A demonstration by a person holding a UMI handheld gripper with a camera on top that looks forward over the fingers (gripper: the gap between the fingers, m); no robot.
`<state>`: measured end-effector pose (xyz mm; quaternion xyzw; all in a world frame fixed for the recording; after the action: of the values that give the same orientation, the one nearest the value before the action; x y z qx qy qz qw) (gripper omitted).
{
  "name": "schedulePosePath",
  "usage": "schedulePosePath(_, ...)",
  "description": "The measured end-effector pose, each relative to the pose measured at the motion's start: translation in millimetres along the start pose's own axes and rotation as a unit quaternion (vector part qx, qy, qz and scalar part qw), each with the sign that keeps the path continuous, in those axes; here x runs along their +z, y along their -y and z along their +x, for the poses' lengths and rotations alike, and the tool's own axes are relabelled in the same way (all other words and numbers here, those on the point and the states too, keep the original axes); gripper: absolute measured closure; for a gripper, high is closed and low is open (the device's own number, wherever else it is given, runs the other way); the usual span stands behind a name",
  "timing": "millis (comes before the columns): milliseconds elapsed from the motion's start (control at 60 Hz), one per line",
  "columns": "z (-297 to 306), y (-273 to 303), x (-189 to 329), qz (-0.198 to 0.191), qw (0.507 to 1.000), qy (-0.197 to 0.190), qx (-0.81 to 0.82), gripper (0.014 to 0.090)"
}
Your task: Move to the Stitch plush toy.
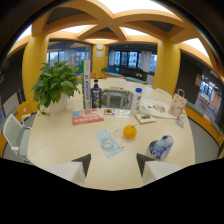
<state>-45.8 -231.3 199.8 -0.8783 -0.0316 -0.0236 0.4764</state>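
The two-finger gripper (114, 161) hangs above the round pale wooden table (60, 145) with its dark pointed fingers spread apart and nothing between them. The blue-and-white Stitch plush toy (161, 146) lies at two o'clock, just beyond the right fingertip. A round orange fruit (130, 132) sits at twelve o'clock, a leafy green potted plant (54, 86) at ten.
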Motion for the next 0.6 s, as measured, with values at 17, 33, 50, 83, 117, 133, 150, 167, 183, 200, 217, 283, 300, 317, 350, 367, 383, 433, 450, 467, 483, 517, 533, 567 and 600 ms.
schedulePosePath(17, 0.2, 0.0, -0.5, 0.001, 1.0, -0.001, 0.0, 0.0187)
schedulePosePath(33, -0.5, -0.6, -2.6, 0.002, 1.0, -0.001, 0.0, 0.0187)
schedulePosePath(50, -2.7, -1.8, -11.8, 0.002, 1.0, -0.001, 0.001, 0.0187)
schedulePosePath(83, -2.4, -5.6, -12.2, 0.002, 1.0, -0.003, 0.0, 0.0188)
schedulePosePath(117, -1.6, -10.0, -18.6, 0.001, 1.0, -0.005, -0.001, 0.0187)
schedulePosePath(133, -0.7, -12.3, -21.8, 0.001, 1.0, -0.007, -0.001, 0.0187)
schedulePosePath(150, 0.5, -14.7, -24.6, 0.0, 1.0, -0.009, 0.0, 0.0189)
schedulePosePath(167, 3.1, -15.3, -22.8, 0.0, 1.0, -0.011, 0.0, 0.0188)
schedulePosePath(183, 4.3, -19.0, -30.0, -0.001, 1.0, -0.013, 0.0, 0.0188)
schedulePosePath(200, 5.9, -21.5, -32.8, -0.002, 1.0, -0.015, 0.001, 0.0188)
schedulePosePath(217, 7.7, -24.2, -35.4, -0.003, 1.0, -0.017, 0.001, 0.0186)
schedulePosePath(283, 19.3, -35.1, -40.0, -0.01, 1.0, -0.024, 0.002, 0.0186)
schedulePosePath(300, 23.3, -38.0, -41.4, -0.012, 1.0, -0.026, 0.002, 0.0186)
schedulePosePath(317, 27.5, -40.6, -42.3, -0.014, 1.0, -0.028, 0.003, 0.0189)
schedulePosePath(350, 37.2, -45.8, -43.9, -0.018, 0.999, -0.033, 0.004, 0.0185)
schedulePosePath(367, 42.8, -47.7, -43.5, -0.019, 0.999, -0.036, 0.006, 0.0184)
schedulePosePath(383, 48.5, -50.0, -44.7, -0.02, 0.999, -0.039, 0.007, 0.0184)
schedulePosePath(433, 66.4, -54.9, -45.1, -0.023, 0.998, -0.049, 0.011, 0.0183)
schedulePosePath(450, 73.0, -56.2, -44.5, -0.023, 0.998, -0.053, 0.011, 0.0184)
schedulePosePath(467, 79.6, -57.2, -43.8, -0.024, 0.998, -0.057, 0.012, 0.0183)
schedulePosePath(483, 86.3, -57.9, -42.1, -0.025, 0.998, -0.061, 0.013, 0.0183)
schedulePosePath(517, 99.0, -59.2, -39.8, -0.026, 0.997, -0.068, 0.014, 0.0183)
schedulePosePath(533, 105.1, -59.5, -37.8, -0.026, 0.997, -0.07, 0.013, 0.0183)
schedulePosePath(567, 117.1, -60.7, -32.9, -0.027, 0.997, -0.074, 0.013, 0.0185)
schedulePosePath(600, 127.9, -60.4, -26.7, -0.028, 0.997, -0.077, 0.014, 0.0183)
